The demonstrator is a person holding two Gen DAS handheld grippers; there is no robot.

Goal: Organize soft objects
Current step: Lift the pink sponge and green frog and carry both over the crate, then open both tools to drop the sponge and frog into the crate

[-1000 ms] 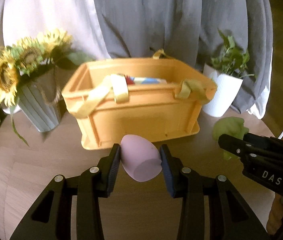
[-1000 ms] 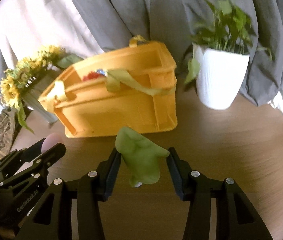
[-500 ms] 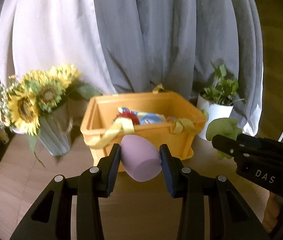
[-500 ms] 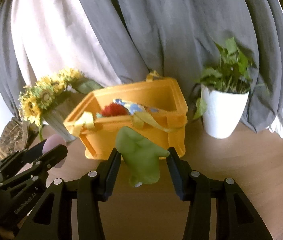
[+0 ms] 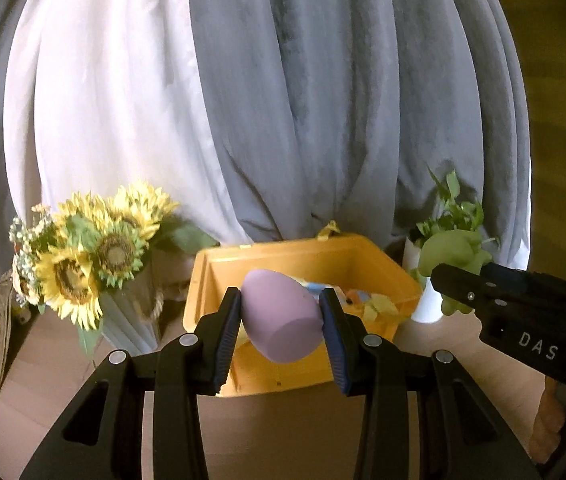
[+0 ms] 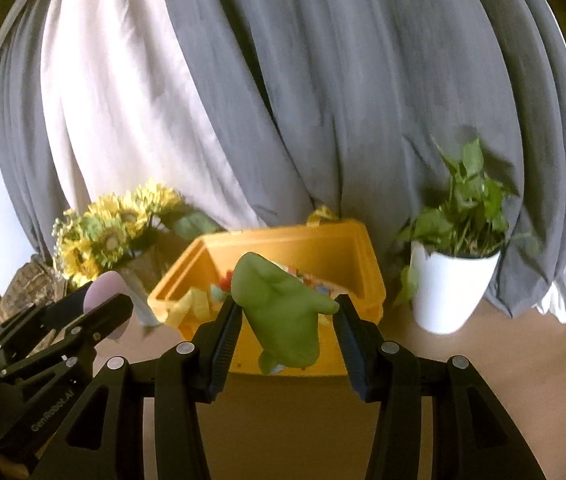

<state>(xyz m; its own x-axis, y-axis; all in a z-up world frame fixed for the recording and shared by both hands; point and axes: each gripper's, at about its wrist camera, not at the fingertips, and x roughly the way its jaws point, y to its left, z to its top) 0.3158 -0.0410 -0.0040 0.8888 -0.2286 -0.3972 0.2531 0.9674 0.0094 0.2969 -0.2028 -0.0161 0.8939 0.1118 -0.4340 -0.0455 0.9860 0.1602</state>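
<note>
Left gripper: we hold a lilac egg-shaped foam piece pinched between both pads, the jaws closed only as far as its width, blunt flat end facing the camera.
Right gripper: we hold a green soft toy, the left pad against its side and the right pad at a thin nub; the jaws stand fairly wide, so this grasp looks lighter.
Where the pieces are: both are raised off the wooden table, in front of the near wall of the orange crate; we cannot tell whether either is yet over the opening.
Crate contents: several colourful soft things already lie inside, with yellow straps draped over the rim.
Step in hand: we judge that we are carrying both pieces toward the crate to drop them in.
Risk, green toy: it may twist or slip out early, since one pad meets only the nub.
Risk, early release: letting go short of the rim would send a piece down the outer wall onto the table.
Risk, crowding: our two grippers are close side by side and could knock together over the opening.
Risk, surroundings: a wide swing could catch the sunflower vase on the left or the white potted plant on the right.
Risk, straps: a finger could snag one.
</note>
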